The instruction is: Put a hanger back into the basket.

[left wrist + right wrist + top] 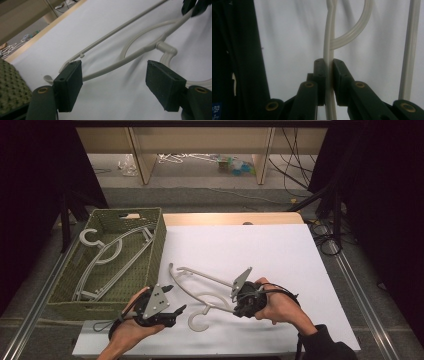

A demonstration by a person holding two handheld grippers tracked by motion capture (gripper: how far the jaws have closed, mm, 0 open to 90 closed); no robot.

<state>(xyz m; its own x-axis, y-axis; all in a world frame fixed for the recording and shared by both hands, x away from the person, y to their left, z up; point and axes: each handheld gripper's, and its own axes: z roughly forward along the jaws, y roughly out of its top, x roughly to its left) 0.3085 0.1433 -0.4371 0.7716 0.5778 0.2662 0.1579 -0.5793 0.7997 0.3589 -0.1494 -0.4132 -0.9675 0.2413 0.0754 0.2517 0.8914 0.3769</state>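
Note:
A white plastic hanger (200, 292) lies on the white sheet near the table's front, its hook (197, 322) toward the person. My right gripper (239, 302) is shut on the hanger's right arm; in the right gripper view the pale bar (329, 75) is pinched between the two pads. My left gripper (172, 302) is open just left of the hook. In the left gripper view its pads (70, 83) stand wide apart with the hanger (140, 51) lying beyond them, nothing between.
A green woven basket (157, 242) stands at the table's left and holds two more white hangers (107, 255). The white sheet (270, 250) stretches bare to the right and back. Past the far table edge are wooden legs and cables on the floor.

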